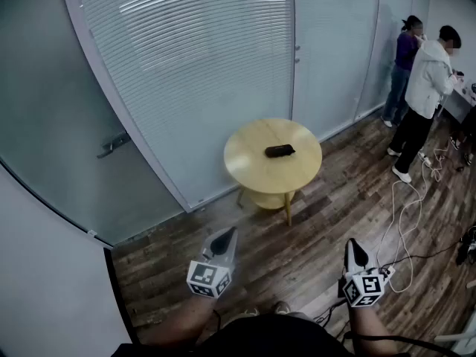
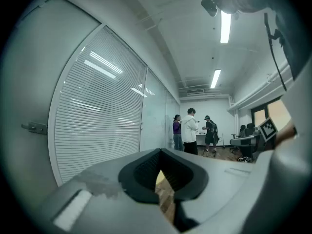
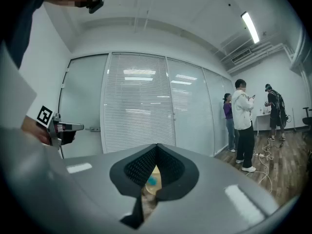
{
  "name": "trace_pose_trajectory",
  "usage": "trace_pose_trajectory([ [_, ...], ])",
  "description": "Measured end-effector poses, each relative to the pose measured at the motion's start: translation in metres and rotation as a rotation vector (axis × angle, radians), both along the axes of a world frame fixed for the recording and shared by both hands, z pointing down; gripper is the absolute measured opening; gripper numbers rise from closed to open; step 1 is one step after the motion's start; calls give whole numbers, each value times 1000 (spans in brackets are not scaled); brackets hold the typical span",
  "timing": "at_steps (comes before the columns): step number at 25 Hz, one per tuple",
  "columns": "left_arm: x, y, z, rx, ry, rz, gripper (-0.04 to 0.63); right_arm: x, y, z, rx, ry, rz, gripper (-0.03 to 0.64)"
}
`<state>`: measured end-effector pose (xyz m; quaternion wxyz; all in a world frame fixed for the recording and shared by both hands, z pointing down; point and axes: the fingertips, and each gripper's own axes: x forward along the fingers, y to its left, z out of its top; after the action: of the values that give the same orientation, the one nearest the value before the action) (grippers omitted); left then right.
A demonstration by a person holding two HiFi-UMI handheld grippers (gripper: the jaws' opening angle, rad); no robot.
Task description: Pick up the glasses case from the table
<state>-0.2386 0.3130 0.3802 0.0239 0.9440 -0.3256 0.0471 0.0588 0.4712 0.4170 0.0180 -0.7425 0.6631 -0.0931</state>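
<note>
The dark glasses case [image 1: 280, 151] lies flat near the middle of a small round yellow table [image 1: 253, 162] that stands by the glass wall. Both grippers are held low in the head view, well short of the table and apart from the case. My left gripper [image 1: 228, 233] points toward the table with its jaws closed to a tip and nothing in them. My right gripper [image 1: 353, 243] is likewise shut and empty. In the left gripper view the left gripper [image 2: 161, 153] shows only a sliver of the yellow table [image 2: 160, 178]. In the right gripper view the right gripper [image 3: 157, 148] frames a bit of the table [image 3: 153, 173].
A glass partition with white blinds [image 1: 201, 65] and a door handle [image 1: 111, 145] runs behind the table. Two people [image 1: 428, 88] stand at the far right. White cables [image 1: 405, 214] trail over the wooden floor [image 1: 312, 236] on the right.
</note>
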Motion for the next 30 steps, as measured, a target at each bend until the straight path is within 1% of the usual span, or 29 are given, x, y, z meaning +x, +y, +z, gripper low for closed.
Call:
trace_pose_trajectory([
  [5,20,1,0,7,6,-1,3,16,-2,1,10,3,-9,5],
  [8,29,2,4,5,-2,-1,3,21,-5,6,9,-5,-19,5],
  [11,39,1,11,2,-15,-6,3,32,-4,3,64,-41,-11,5],
  [13,46,0,15,3,-28,-12,3,42,-3,2,84,-44,0,6],
  [19,67,0,25,20,-38,-21,3,58,-7,27,45,-27,-36,6],
  [24,75,-5,48,-26,-84,-4,3,63,-22,39,1,-47,-28,6],
  [28,81,-40,56,-41,-89,5,3,74,-56,45,-21,-53,-4,6],
  [30,82,-65,55,-39,-81,8,3,70,-76,46,-28,-52,-10,6],
])
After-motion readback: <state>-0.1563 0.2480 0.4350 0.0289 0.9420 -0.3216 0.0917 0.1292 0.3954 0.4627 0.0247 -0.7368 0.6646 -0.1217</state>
